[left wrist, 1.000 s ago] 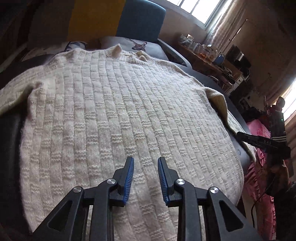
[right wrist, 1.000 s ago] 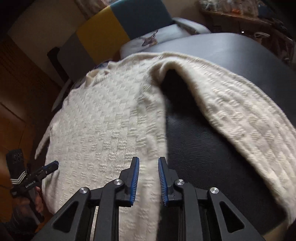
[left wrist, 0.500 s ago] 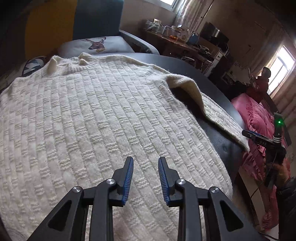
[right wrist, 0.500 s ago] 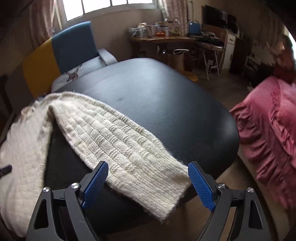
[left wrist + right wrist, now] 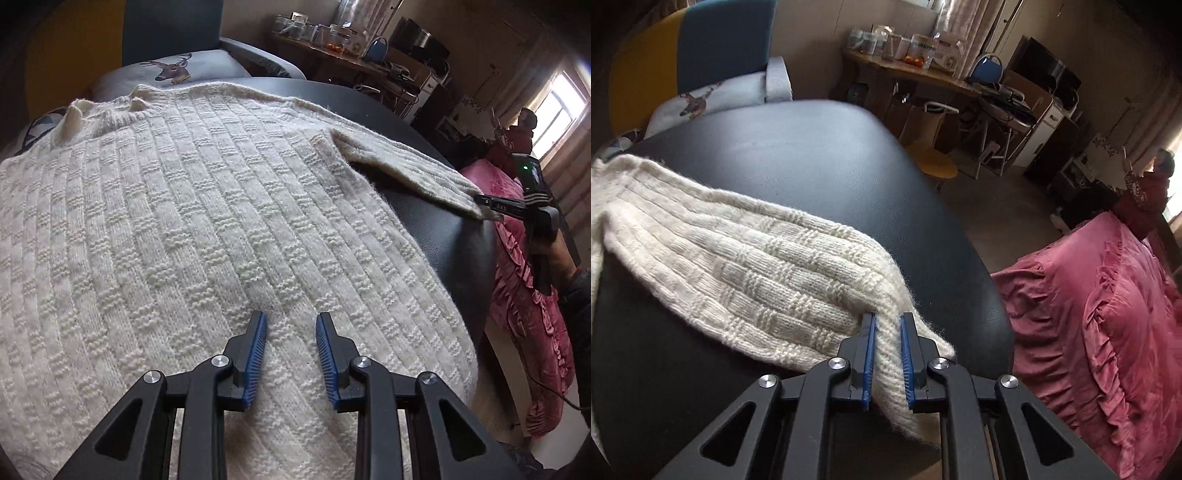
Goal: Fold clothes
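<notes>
The right gripper (image 5: 886,325) is closing its jaws on the cuff end of the sweater's sleeve (image 5: 746,273), with a bunched ridge of the knit lying between the two blue pads (image 5: 868,354) and fraying out past them toward the camera; the sleeve is stretching away to the left across the black table (image 5: 820,162), lying flat on the dark top and joining the rest of the garment at the left edge of the right wrist view; the cuff is sitting near the table's rounded right edge, beside a pink ruffled cover (image 5: 1108,302)

The left gripper (image 5: 291,325) is hovering with its jaws partly open, a narrow gap between the blue pads and nothing pinched in it, over the lower middle of the cream sweater (image 5: 184,221); whether the tips are touching the knit I cannot tell; the sweater is lying spread flat on the table, its neck pointing away toward a deer-print cushion (image 5: 173,68) and a chair with a yellow and blue back; in the left wrist view the sleeve is reaching out to the right, where the right gripper is meeting its cuff at the table's edge, with a hand on its handle; a cluttered wooden desk (image 5: 916,74) is standing against the far wall, and a person in red is standing by a bright window at the far right
</notes>
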